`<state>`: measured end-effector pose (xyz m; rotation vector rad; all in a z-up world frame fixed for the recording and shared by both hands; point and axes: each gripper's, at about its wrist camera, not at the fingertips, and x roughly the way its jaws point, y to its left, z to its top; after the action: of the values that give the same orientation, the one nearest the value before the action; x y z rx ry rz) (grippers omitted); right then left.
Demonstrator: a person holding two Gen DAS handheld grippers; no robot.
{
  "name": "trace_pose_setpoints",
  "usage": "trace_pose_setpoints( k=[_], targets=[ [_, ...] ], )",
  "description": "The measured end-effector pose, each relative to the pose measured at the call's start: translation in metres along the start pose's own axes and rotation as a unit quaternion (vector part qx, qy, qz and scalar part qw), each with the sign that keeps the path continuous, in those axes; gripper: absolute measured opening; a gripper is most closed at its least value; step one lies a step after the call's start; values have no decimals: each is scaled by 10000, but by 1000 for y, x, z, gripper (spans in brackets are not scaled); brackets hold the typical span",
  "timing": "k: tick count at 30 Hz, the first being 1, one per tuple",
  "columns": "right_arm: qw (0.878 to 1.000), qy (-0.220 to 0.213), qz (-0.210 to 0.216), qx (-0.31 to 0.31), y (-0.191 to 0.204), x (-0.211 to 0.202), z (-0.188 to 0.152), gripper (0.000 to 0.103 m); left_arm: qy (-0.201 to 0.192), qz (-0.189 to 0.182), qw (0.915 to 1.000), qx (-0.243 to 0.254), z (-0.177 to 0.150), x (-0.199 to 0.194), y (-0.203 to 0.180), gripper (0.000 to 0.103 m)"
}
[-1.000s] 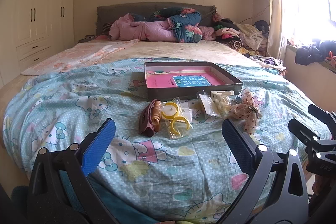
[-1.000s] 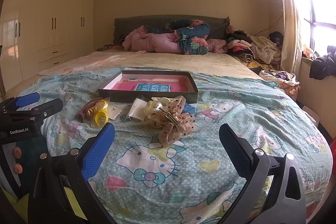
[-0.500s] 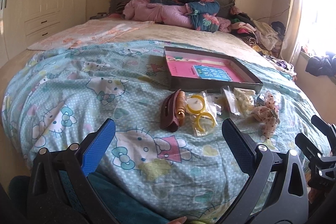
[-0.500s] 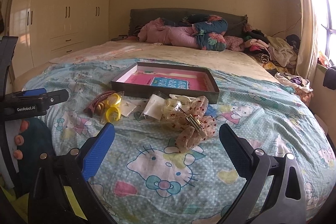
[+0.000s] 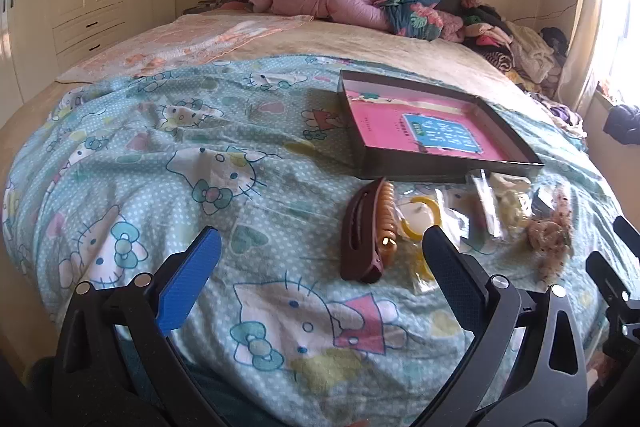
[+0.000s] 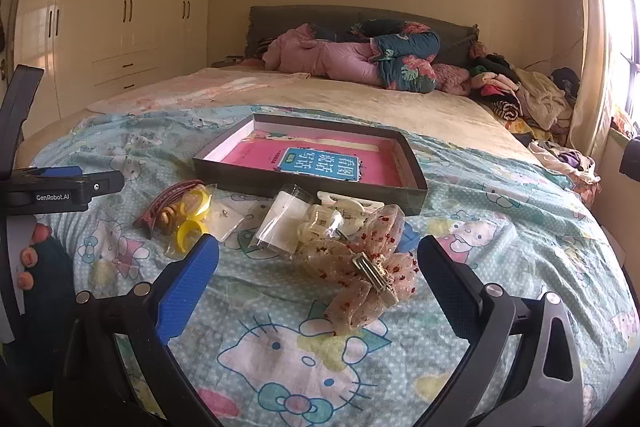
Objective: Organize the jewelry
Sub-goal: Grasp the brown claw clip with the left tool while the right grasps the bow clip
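Both grippers, left (image 5: 320, 259) and right (image 6: 318, 263), with jaws spread, empty, above the bed (image 6: 500, 227). Jewelry heaped near the box (image 6: 312, 183): brown hair clip (image 5: 362, 235) and yellow rings (image 6: 190, 215) left, sequined bow (image 6: 360, 267) right, bagged pieces between.

Bed (image 6: 500, 219) w/ tray (image 6: 304, 183), clips (image 5: 360, 231), bow (image 6: 360, 267).

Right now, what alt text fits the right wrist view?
Open right claw hovers over a lace bow clip on a cartoon-print bedspread. Beyond lie bagged hair accessories, yellow rings and a shallow box.
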<state>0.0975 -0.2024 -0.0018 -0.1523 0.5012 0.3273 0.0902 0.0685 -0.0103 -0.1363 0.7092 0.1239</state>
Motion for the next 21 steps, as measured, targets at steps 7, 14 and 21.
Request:
trace_pose_setpoints(
  k=[7,14,21],
  targets=[
    [9993,319,-176,84,-18,24,-3,97,398,-74,9991,83,11,35,-11,92],
    [9975,634,-216,208,-32,49,-11,93,676,-173,9976,32,16,60,-11,78],
    [9960,853,-163,188,-37,66,-16,74,1022,-510,9934,-110,10,79,-5,59]
  ],
)
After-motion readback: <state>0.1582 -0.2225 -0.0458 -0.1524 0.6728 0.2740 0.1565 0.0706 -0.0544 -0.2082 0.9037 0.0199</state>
